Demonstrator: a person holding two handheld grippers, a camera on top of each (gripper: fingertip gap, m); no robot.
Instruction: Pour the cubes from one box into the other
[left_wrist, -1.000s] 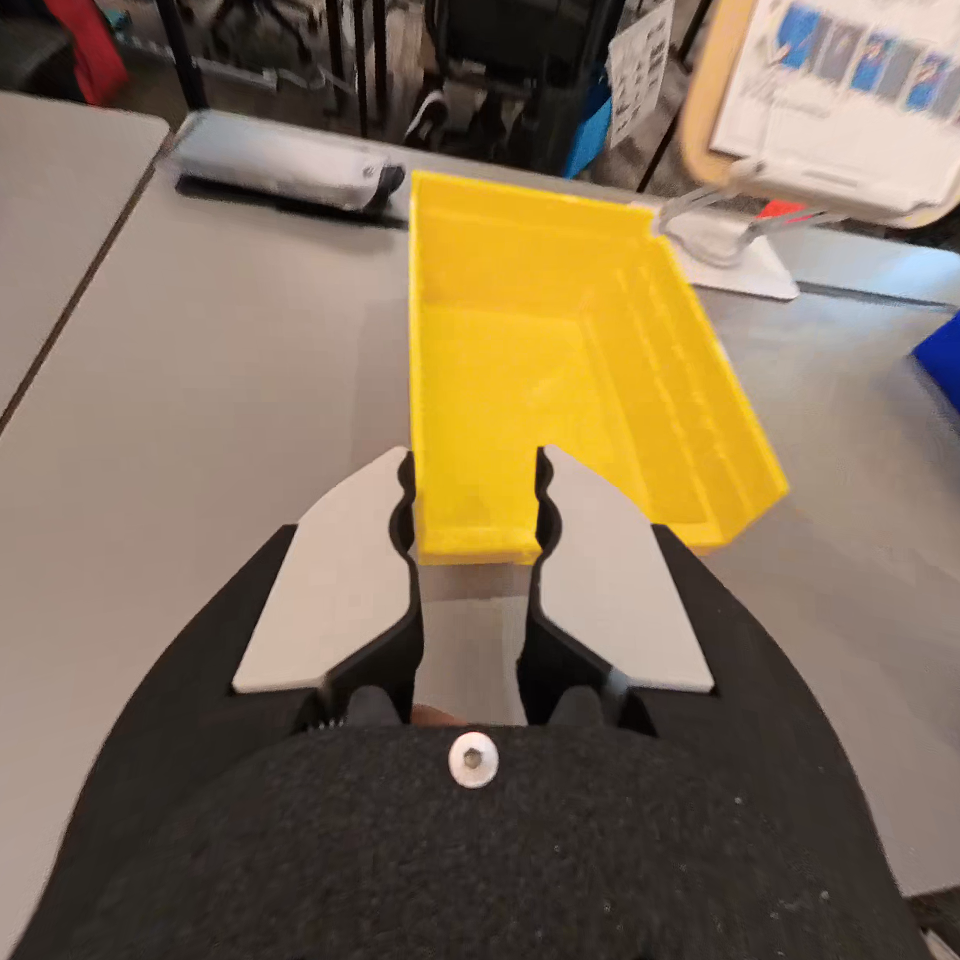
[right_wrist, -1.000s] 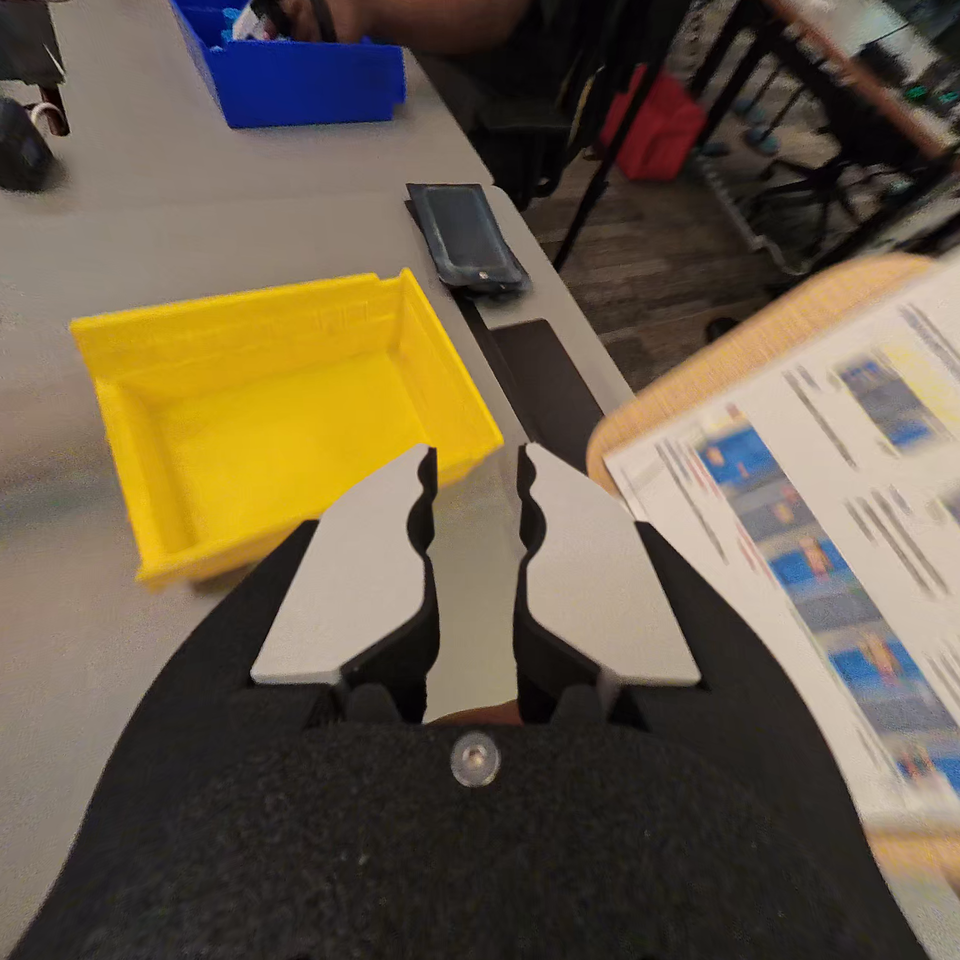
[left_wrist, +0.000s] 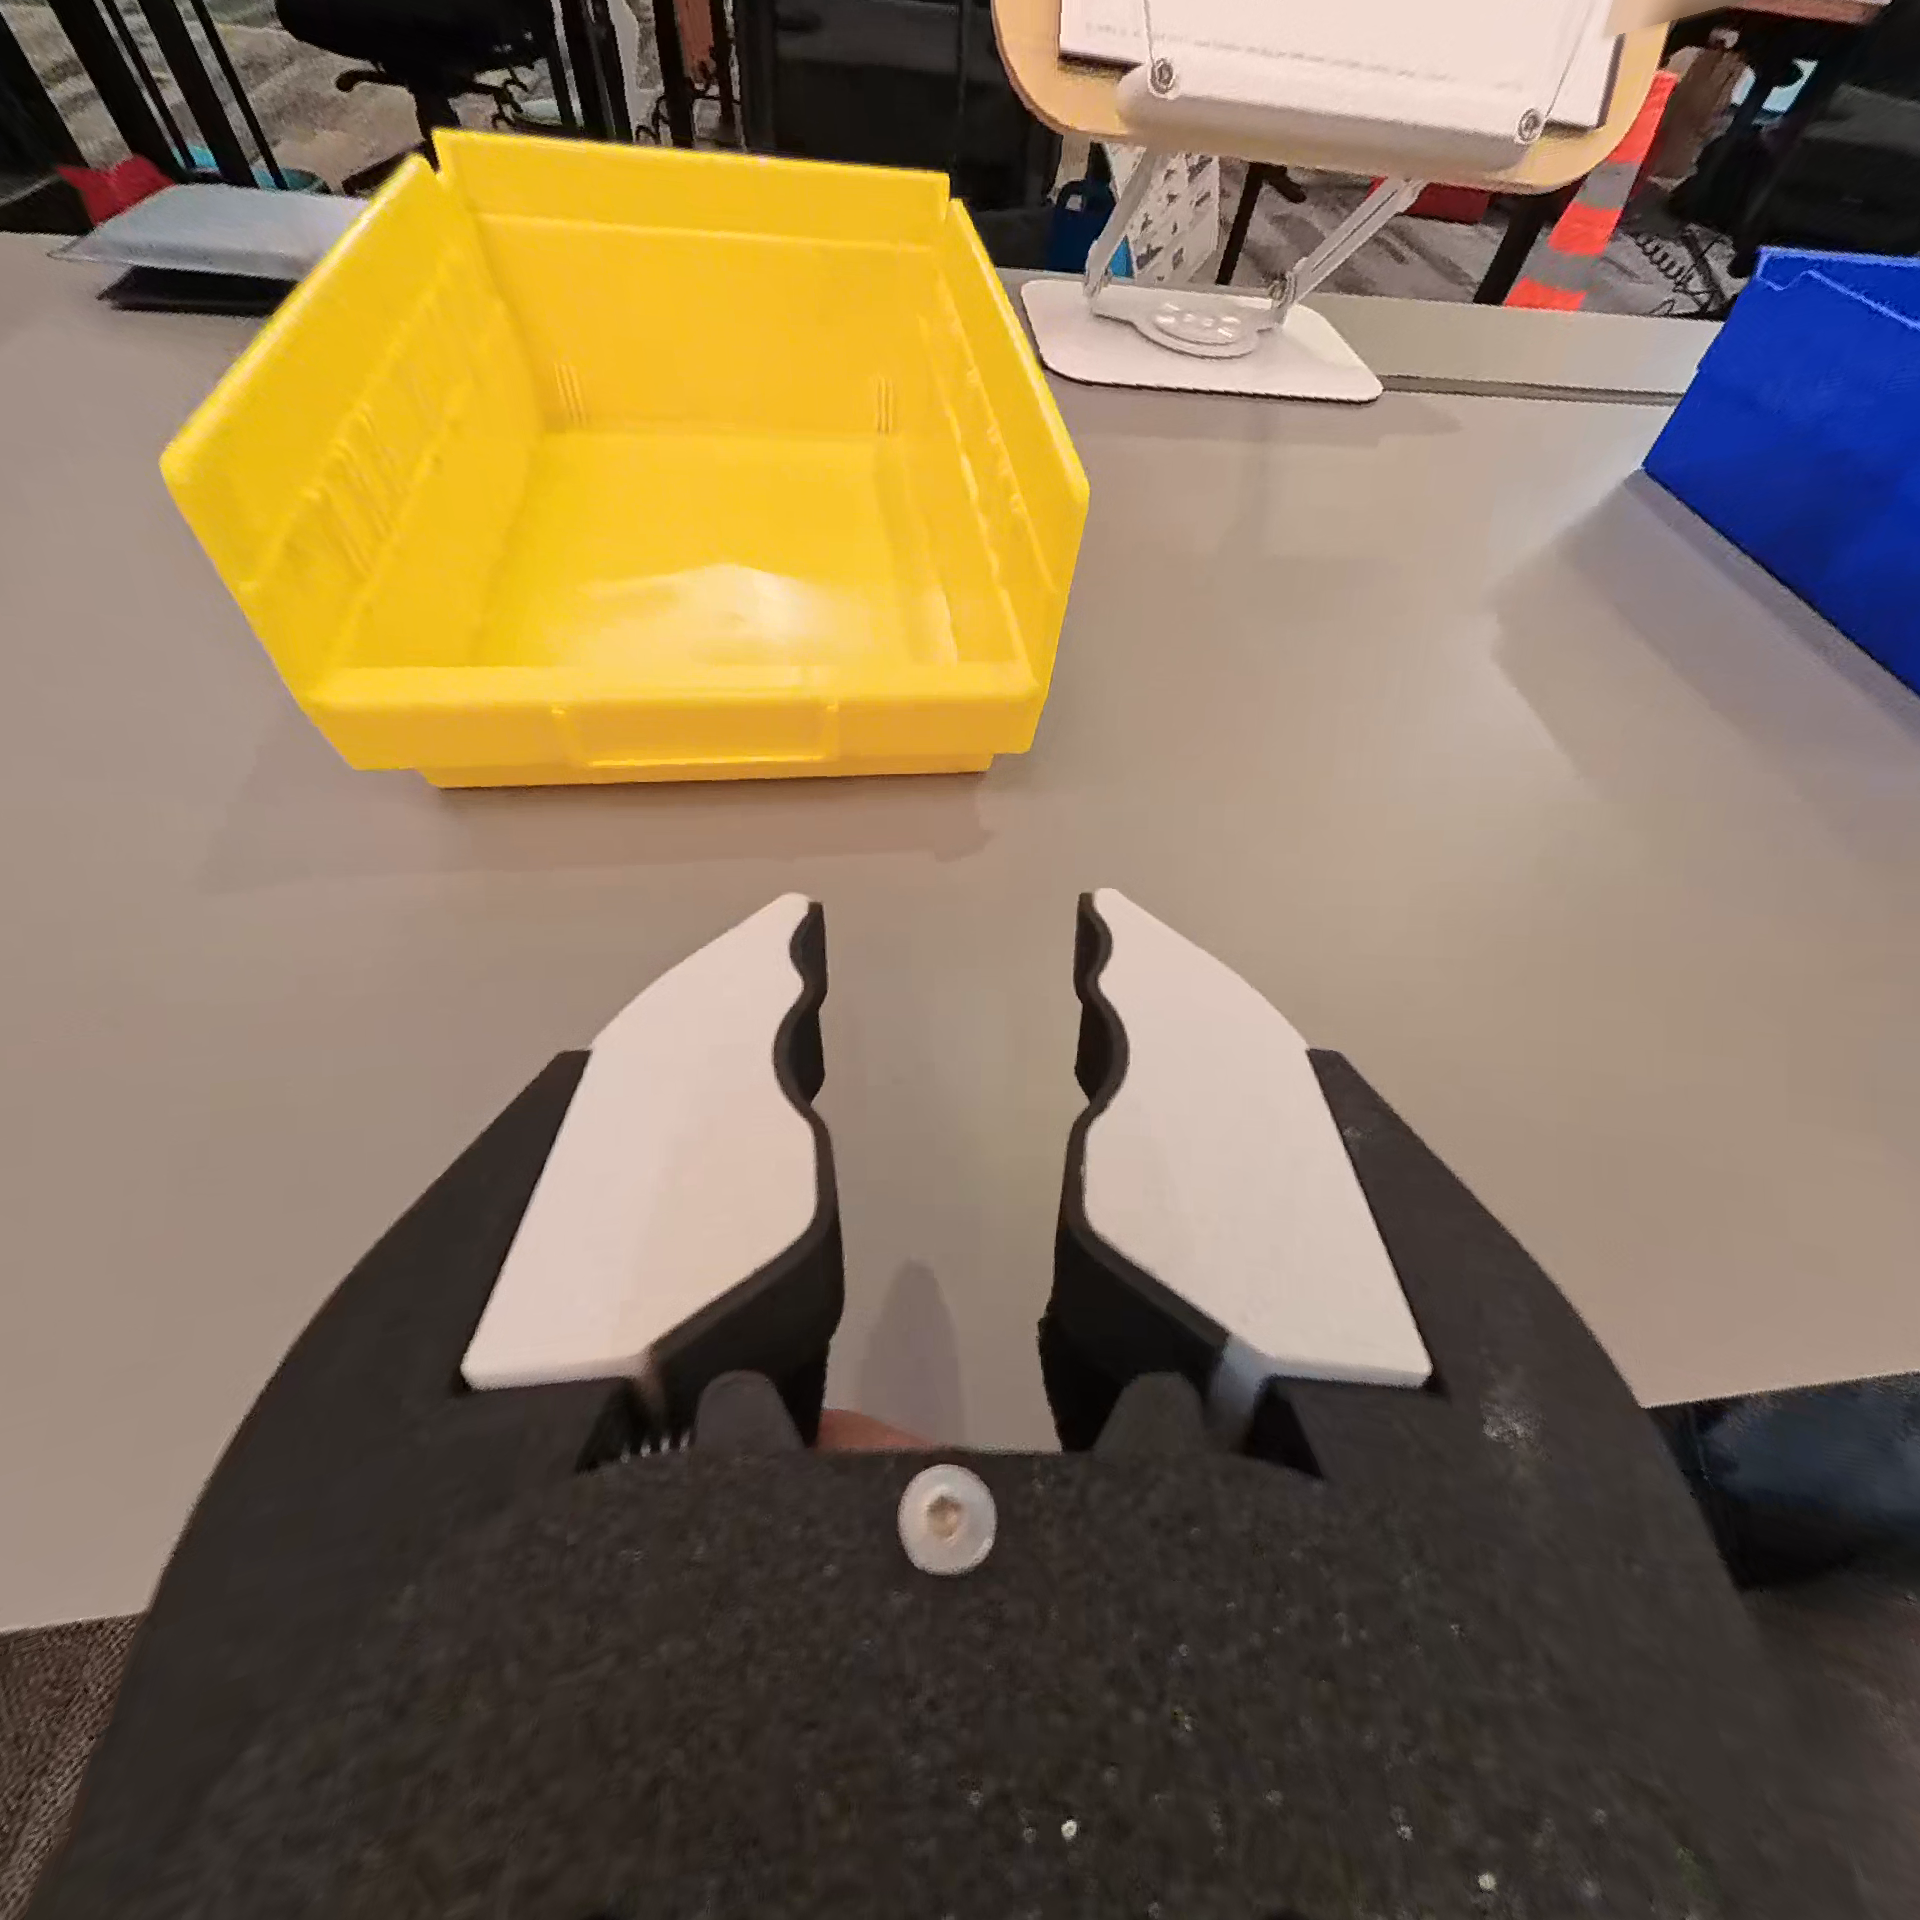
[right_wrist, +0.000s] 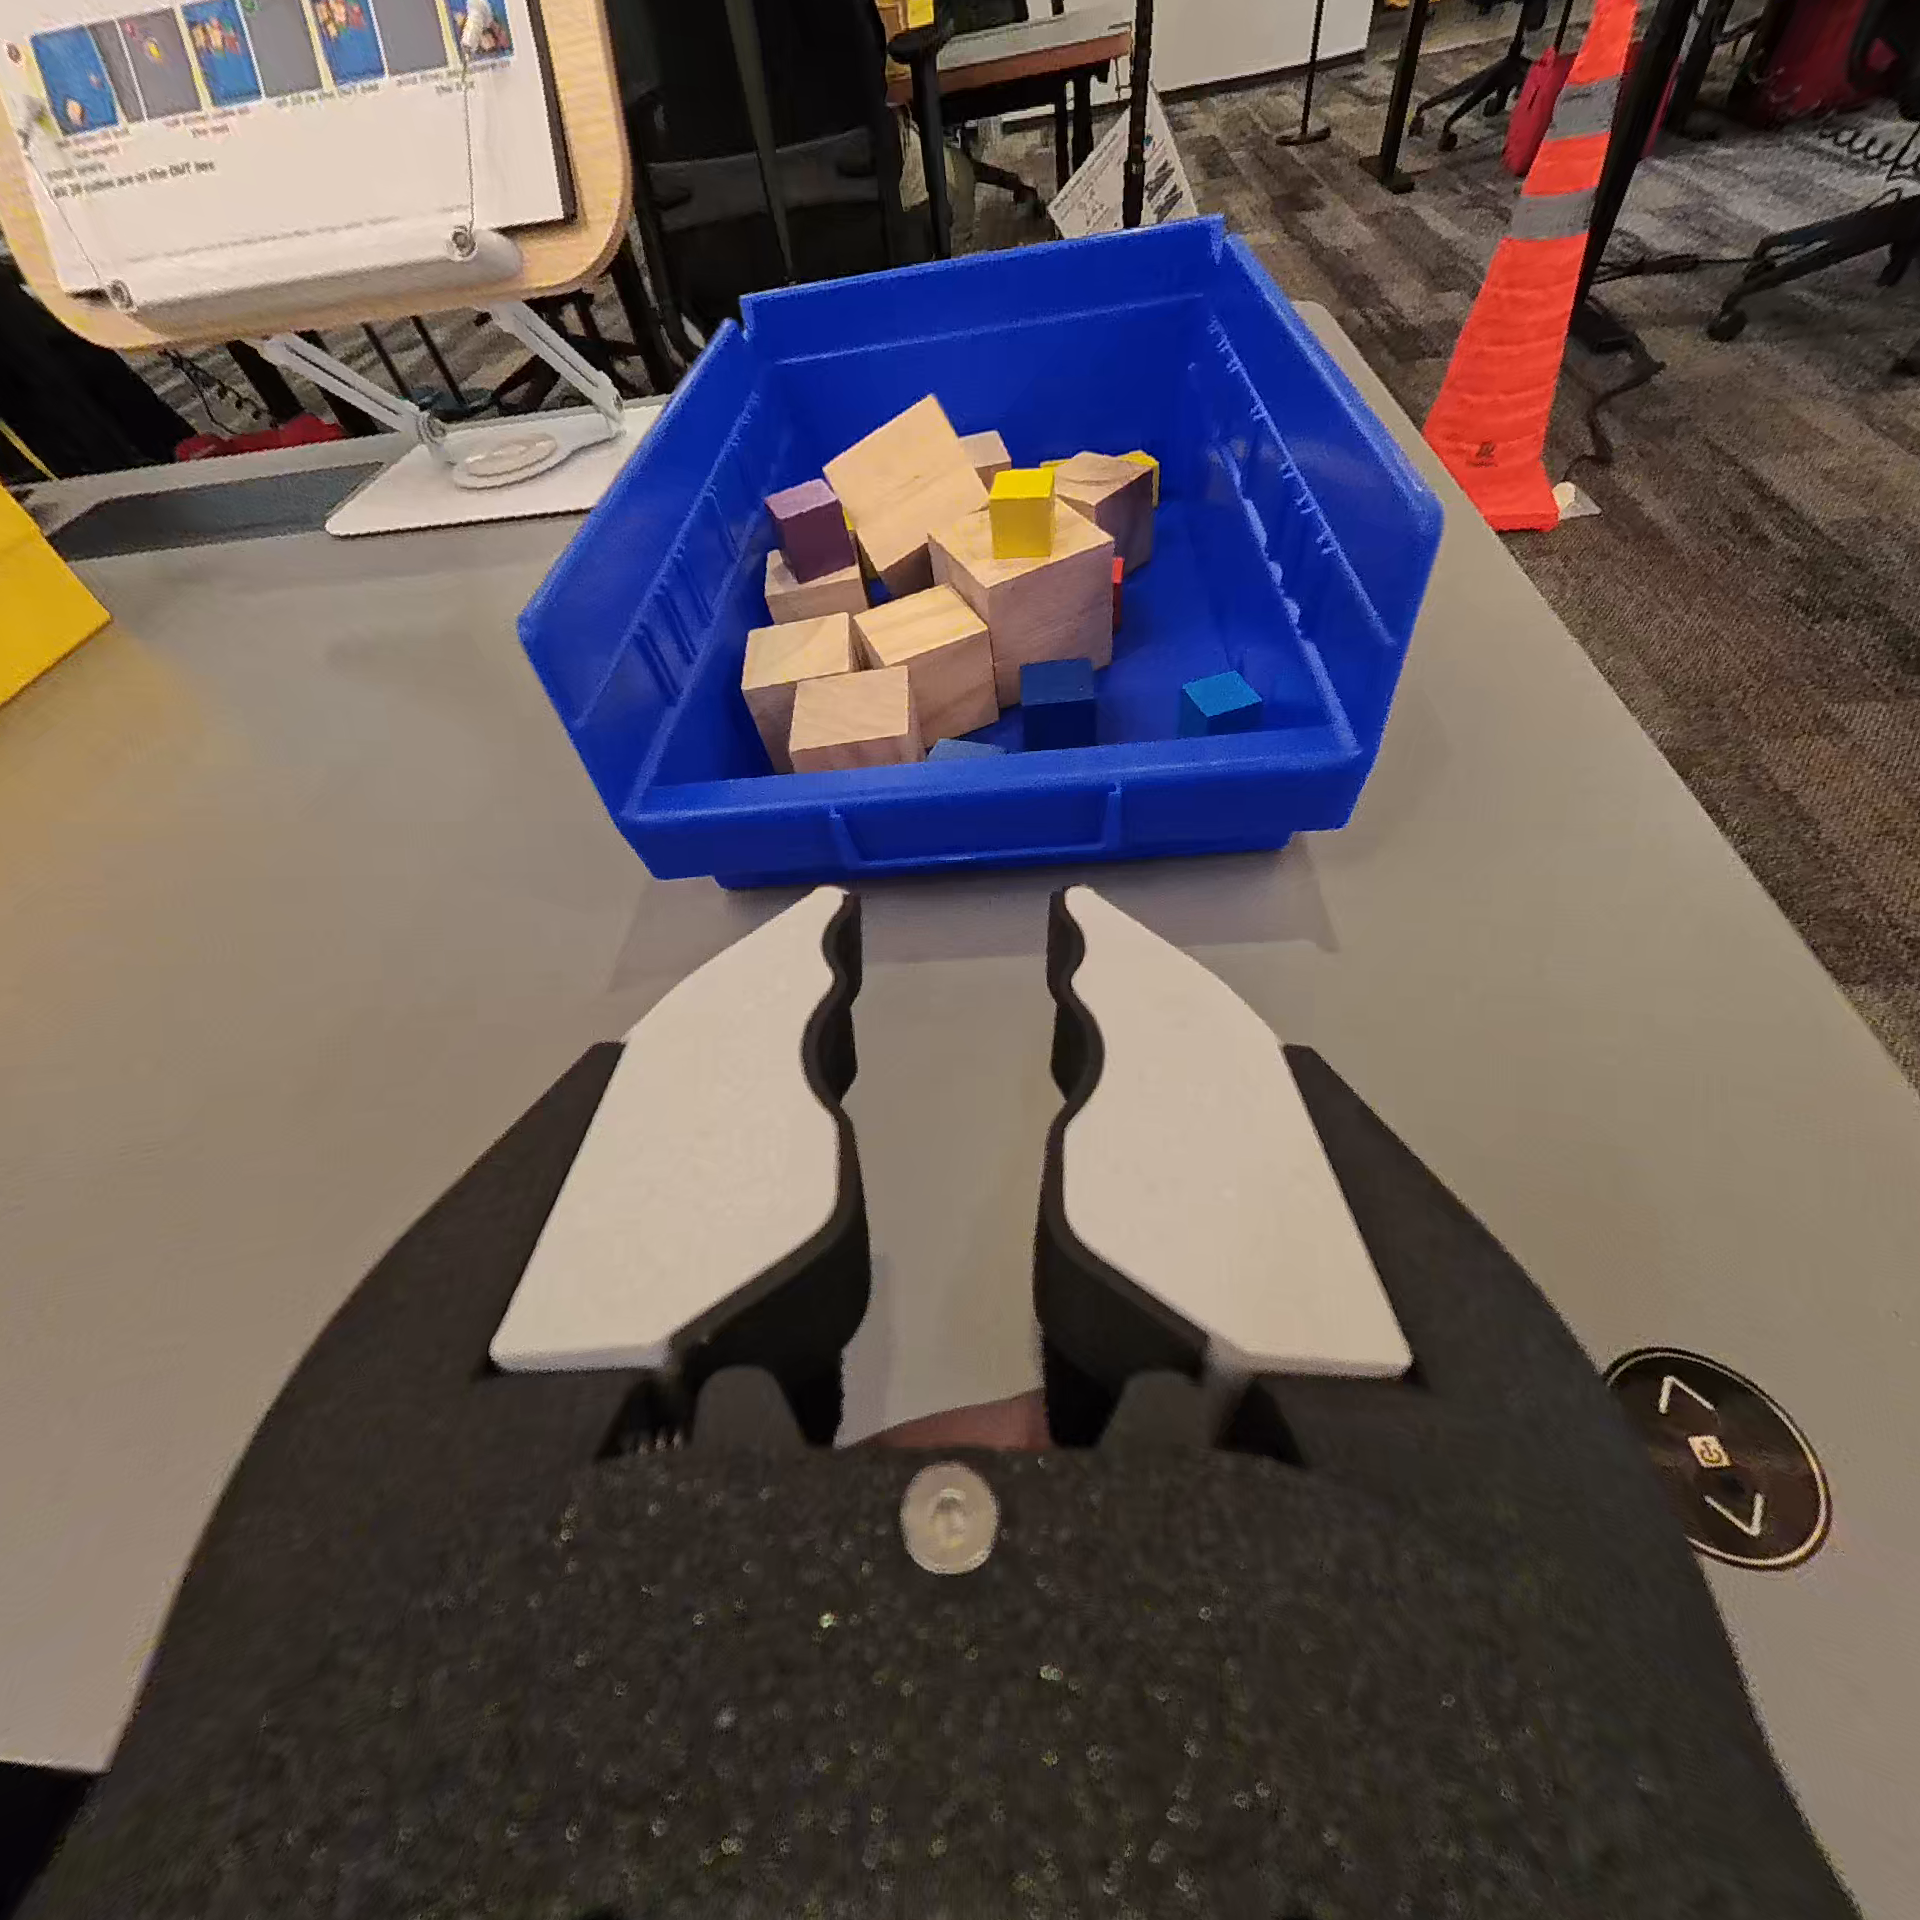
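I have the blue bin (right_wrist: 987, 582) straight ahead of my right gripper (right_wrist: 954, 914), its low front lip just beyond the fingertips. My jaws there stand apart and hold nothing. Inside the blue bin sit the cubes: a heap of plain wooden cubes (right_wrist: 935, 582), some large, with small painted ones among them, a yellow cube (right_wrist: 1021, 511) on top, a purple cube (right_wrist: 810, 528) toward the left wall, and blue ones near the front lip.

Left of the blue bin, well apart from it on the grey table (left_wrist: 1351, 727), stands the yellow bin (left_wrist: 644, 499), with no cubes in it. My left gripper (left_wrist: 951, 914) faces its front lip from a little way back, jaws likewise apart and empty. Behind the two bins stands a white stand holding a board (left_wrist: 1205, 332).

I judge the blue bin to be stiff moulded plastic, smooth and rather slippery, and front-heavy once tipped, since the wooden load will slide. The cubes look hard and not fragile, but they will tumble and bounce. I would clamp the blue bin's rim on a side wall or the tall back wall, leaving the low front lip free as the spout, and steady the yellow bin with the left.
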